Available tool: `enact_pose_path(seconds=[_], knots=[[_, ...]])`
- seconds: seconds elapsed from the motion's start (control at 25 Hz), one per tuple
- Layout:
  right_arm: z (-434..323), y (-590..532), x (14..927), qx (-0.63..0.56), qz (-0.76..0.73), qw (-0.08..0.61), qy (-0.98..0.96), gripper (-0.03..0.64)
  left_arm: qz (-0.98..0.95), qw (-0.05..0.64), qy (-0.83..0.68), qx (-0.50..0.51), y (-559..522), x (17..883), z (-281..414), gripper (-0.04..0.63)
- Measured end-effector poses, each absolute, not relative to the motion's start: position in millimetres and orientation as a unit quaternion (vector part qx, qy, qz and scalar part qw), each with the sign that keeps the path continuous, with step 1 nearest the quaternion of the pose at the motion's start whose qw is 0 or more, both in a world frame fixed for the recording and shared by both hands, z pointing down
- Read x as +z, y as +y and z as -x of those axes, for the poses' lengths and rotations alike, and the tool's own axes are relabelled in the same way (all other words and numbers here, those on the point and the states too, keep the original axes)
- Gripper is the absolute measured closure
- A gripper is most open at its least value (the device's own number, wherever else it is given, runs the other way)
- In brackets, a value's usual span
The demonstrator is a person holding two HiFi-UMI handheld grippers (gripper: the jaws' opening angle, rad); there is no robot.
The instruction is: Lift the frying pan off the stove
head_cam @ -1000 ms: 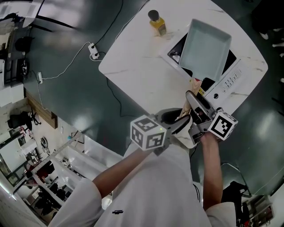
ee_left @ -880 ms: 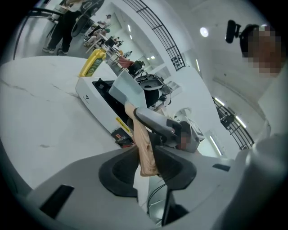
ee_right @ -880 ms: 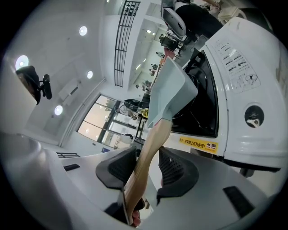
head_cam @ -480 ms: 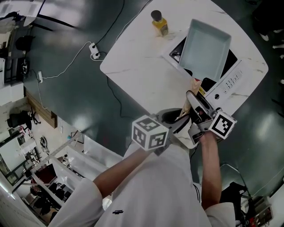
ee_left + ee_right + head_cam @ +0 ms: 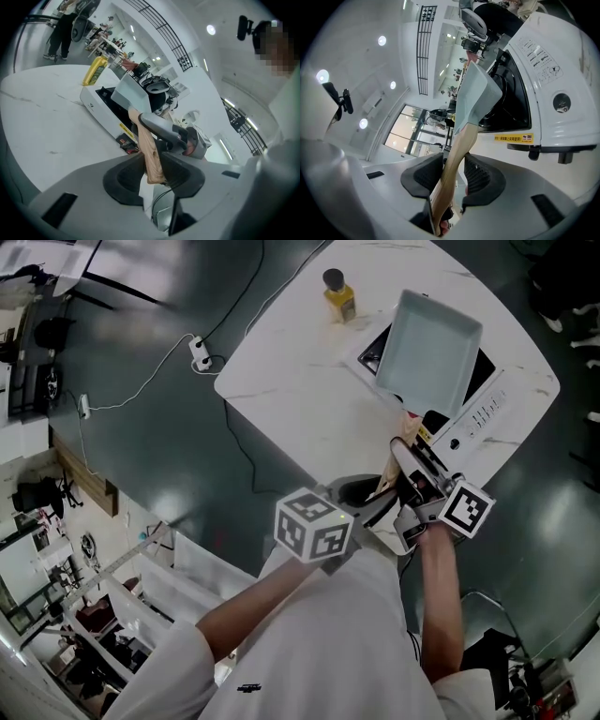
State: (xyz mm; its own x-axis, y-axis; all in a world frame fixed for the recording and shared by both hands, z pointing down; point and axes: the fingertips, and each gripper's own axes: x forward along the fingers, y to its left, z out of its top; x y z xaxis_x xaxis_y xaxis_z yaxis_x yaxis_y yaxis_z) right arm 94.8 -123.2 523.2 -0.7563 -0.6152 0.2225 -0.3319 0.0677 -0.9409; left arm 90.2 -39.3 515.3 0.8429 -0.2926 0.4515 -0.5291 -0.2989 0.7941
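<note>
Closest in, the left gripper (image 5: 151, 164) has the butt end of the wooden handle (image 5: 149, 150) between its two pads, which touch it on both sides, though its jaws have just been opening a little; the right gripper (image 5: 454, 176), just ahead on the same handle, has just been closing and pinches the wood tight; both marker cubes sit side by side above the person's white shirt (image 5: 328, 643); beyond the jaws the square, pale grey-blue frying pan (image 5: 429, 354) hangs tilted over the black glass of the stove (image 5: 483, 409), its base apparently clear of it; the stove stands on a white table (image 5: 300, 381); a yellow bottle (image 5: 338, 296) stands upright near the stove's far corner.
</note>
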Motion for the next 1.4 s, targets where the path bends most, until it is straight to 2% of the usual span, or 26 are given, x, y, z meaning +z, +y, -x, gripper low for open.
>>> enact_pose_path(seconds=[0.24,1.08,1.4], knots=[[-91.6,-137.0,507.0,-0.591,0.328,0.126,0.727,0.483,-0.808,0.522,-0.252,0.104,-53.2,499.5,-86.6,0.48],[-110.7,-79.6,345.8,-0.51,0.375,0.179,0.753,0.482,-0.881,0.425,-0.188,0.093,0.8,348.4,-97.4,0.462],[-114.2,-79.3,321.0,-0.482,0.394,0.196,0.757,0.48,-0.899,0.396,-0.164,0.089,0.1,328.3,-96.4,0.46]])
